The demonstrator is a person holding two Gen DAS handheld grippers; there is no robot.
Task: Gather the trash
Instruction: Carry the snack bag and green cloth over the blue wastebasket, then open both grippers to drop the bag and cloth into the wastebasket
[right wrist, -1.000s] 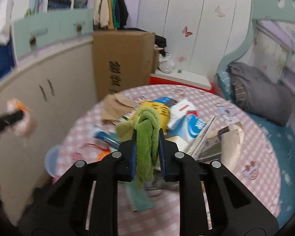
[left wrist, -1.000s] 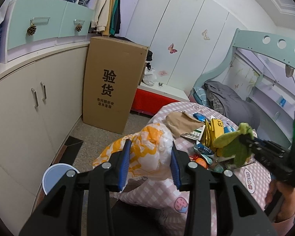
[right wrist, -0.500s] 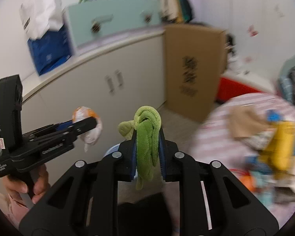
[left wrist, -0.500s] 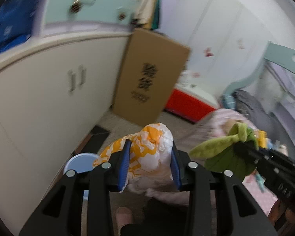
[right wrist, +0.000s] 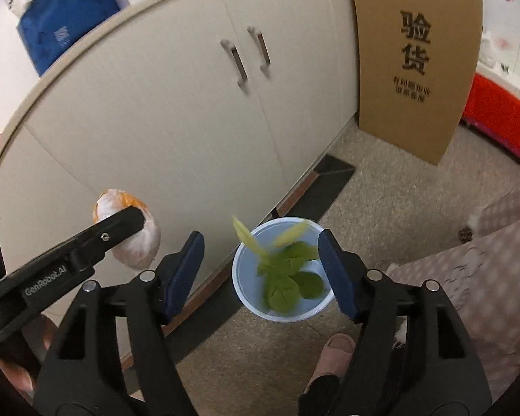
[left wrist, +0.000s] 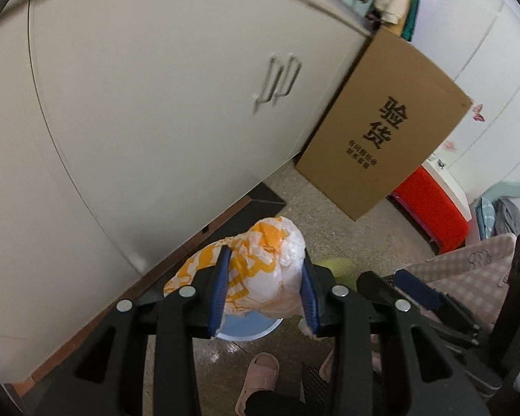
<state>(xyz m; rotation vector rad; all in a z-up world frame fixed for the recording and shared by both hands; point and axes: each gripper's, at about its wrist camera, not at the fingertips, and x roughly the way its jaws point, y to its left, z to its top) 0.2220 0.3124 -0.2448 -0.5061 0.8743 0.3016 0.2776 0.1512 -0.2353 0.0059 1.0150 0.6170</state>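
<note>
Left wrist view: the left gripper (left wrist: 265, 286) is clamped on a crumpled white-and-orange plastic bag (left wrist: 263, 270), its blue pads pressing both flanks of the wad; the bag bulges forward and upward beyond the fingertips, with a loose orange-striped flap trailing to the left, so that its long axis runs roughly across the jaws. Beneath the bag, partly hidden by it and by the fingers, lies the rim of a pale blue bin (left wrist: 246, 329) standing on the speckled floor (left wrist: 343, 228) close to a cream cabinet (left wrist: 149, 104). A cardboard box (left wrist: 384, 128) with black print leans against the cabinet's far end. The right gripper (left wrist: 384, 282) enters from the right edge, just beside the left one. A pink slipper (left wrist: 260, 378) appears below. Right wrist view: the right gripper (right wrist: 261, 272) has its jaws opening, wide apart, with nothing pressed between the pads; a green cloth (right wrist: 287, 275), motion-blurred, lies in the mouth of the pale blue bin (right wrist: 280, 313), two lighter tips pointing up and outward over the rim. The left gripper (right wrist: 128, 222) reaches in from the left, gripping the plastic bag (right wrist: 135, 242) above the floor and beside the bin, not over it.
</note>
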